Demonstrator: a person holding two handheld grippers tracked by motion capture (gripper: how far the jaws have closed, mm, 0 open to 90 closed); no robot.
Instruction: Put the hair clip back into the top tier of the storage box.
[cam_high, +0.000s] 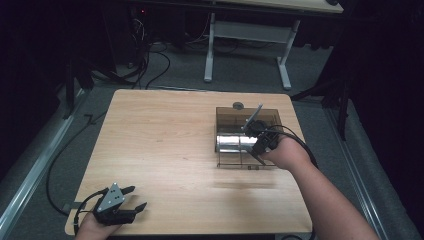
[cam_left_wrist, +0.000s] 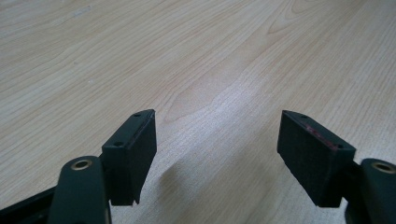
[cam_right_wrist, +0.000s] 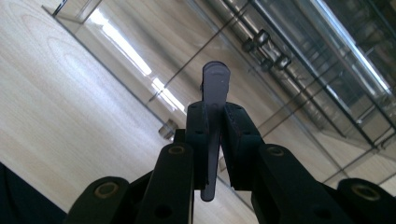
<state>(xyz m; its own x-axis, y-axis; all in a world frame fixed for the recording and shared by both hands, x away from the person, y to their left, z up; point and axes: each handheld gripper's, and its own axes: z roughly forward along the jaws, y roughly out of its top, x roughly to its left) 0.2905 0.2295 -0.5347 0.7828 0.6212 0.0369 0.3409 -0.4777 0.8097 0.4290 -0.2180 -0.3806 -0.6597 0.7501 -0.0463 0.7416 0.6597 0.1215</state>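
The right gripper (cam_right_wrist: 214, 140), jaws clamped on a thin, stiff plastic paddle (cam_right_wrist: 215, 88) above the clear box (cam_high: 227, 116), grips its flat faces, a slippery hold, while the left gripper (cam_left_wrist: 217, 154) rests apart-jawed on the worktop (cam_high: 165, 145), well away.

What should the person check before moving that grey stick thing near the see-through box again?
1. Right gripper fingers pinch the grey flat stick: ok.
2. Stick sits straight between the fingers: ok in the right gripper view.
3. Clear box rests flat on the table: ok.
4. Shiny metal cylinder stays put in the box: cannot tell.
5. Left gripper is open and away from the box: ok.
6. Stick tip clear of the box wall: cannot tell.
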